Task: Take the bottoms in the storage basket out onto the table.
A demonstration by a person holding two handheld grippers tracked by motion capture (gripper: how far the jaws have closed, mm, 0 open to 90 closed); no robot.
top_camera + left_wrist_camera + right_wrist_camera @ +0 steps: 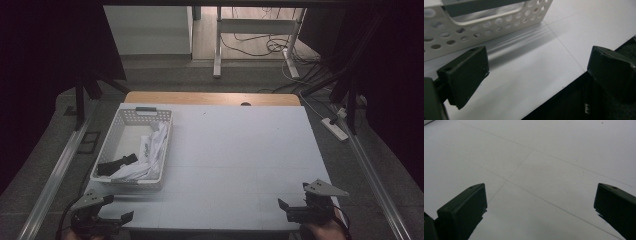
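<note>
A white perforated basket (131, 116) stands at the table's left side; its near wall shows close up in the left gripper view (486, 27). Inside lie crumpled white pieces (152, 150) and a black piece (116, 164). My left gripper (117, 208) rests at the front left corner, just short of the basket, open with nothing between its jaws (536, 62). At the front right edge my right gripper (294, 196) is held by a hand, also open (540, 197), over the bare white tabletop (544, 165).
The white table (240, 150) has a wooden strip (210, 98) along its far edge. Metal rails run along both sides. A power strip (335, 128) and cables lie on the floor at the right, and a desk frame (218, 45) stands beyond.
</note>
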